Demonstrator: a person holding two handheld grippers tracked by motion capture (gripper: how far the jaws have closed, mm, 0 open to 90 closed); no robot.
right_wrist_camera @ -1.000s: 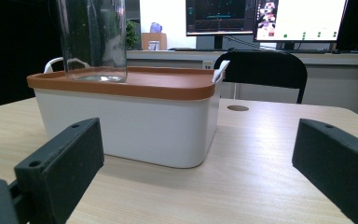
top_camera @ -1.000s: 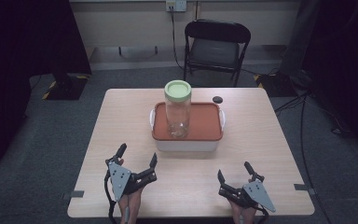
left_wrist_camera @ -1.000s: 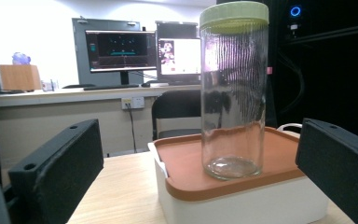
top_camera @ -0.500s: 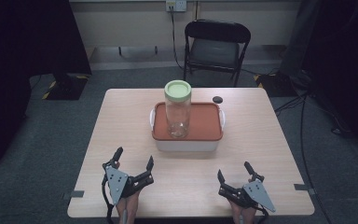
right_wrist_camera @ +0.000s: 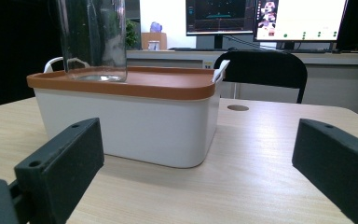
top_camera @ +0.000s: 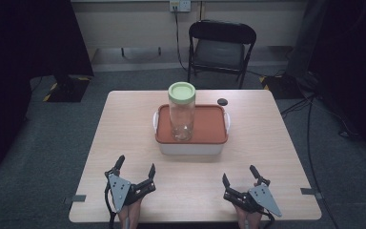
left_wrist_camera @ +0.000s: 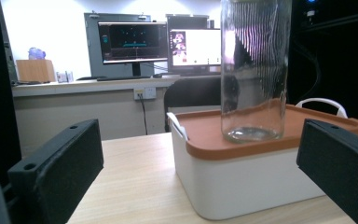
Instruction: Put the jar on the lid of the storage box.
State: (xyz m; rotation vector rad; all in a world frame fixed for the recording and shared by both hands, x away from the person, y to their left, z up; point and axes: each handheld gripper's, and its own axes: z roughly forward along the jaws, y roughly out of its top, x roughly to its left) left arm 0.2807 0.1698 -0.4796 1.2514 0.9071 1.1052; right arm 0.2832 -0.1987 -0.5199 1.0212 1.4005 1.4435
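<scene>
My left gripper [top_camera: 135,168]: jaws spread wide, nothing between them, low over the near table edge.
My right gripper [top_camera: 238,177]: jaws spread, empty, near the same edge.
White plastic box with orange lid [top_camera: 191,131]: ahead of both grippers, between them.
Clear glass jar with pale green lid [top_camera: 181,112]: upright on the orange lid.
Light wooden table [top_camera: 267,138]: under my grippers.
Small dark disc [top_camera: 223,101]: beyond the box, toward my right.

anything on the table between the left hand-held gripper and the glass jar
Nothing visible. Bare table lies between the left hand-held gripper and the white box; the glass jar stands upright on its orange lid.
</scene>
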